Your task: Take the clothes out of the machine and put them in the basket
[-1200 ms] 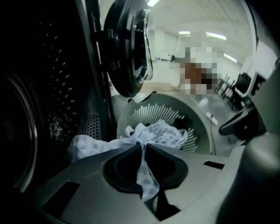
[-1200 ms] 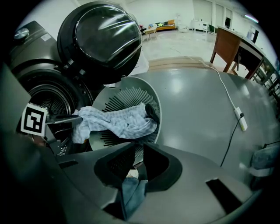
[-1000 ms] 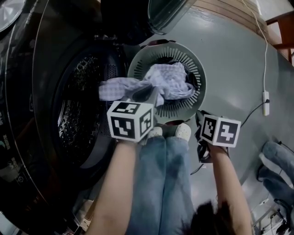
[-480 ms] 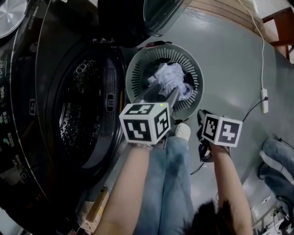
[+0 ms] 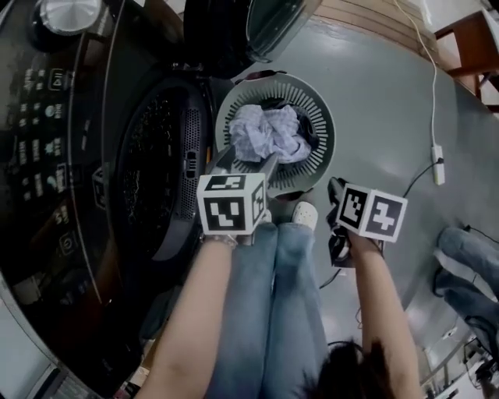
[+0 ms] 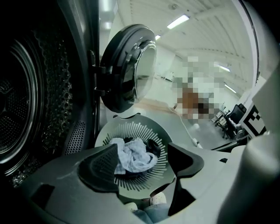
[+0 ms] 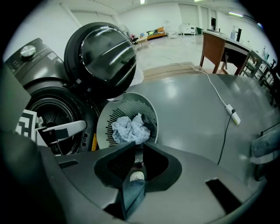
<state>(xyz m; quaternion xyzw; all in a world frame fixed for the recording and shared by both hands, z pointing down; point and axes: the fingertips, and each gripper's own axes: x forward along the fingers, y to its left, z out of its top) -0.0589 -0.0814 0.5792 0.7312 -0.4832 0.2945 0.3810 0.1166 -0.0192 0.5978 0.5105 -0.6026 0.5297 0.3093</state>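
A pale blue-white cloth lies bunched in the round grey slotted basket on top of a dark garment. The basket stands on the floor beside the washer's open drum. My left gripper hangs over the basket's near rim. Its jaws are opening and nothing is between them; the cloth shows below, through the gap. My right gripper is to the right of the basket, above the floor, shut and empty. The drum's inside looks dark; I cannot tell what it holds.
The washer's round door stands open behind the basket. A white cable with an adapter runs across the grey floor at right. Grey-blue fabric lies at the far right. The person's jeans and shoes are just below the basket.
My left gripper carried the pale cloth from the drum's mouth over the basket, opened, and pulled back. The cloth now lies in the basket. The right gripper rose a little.
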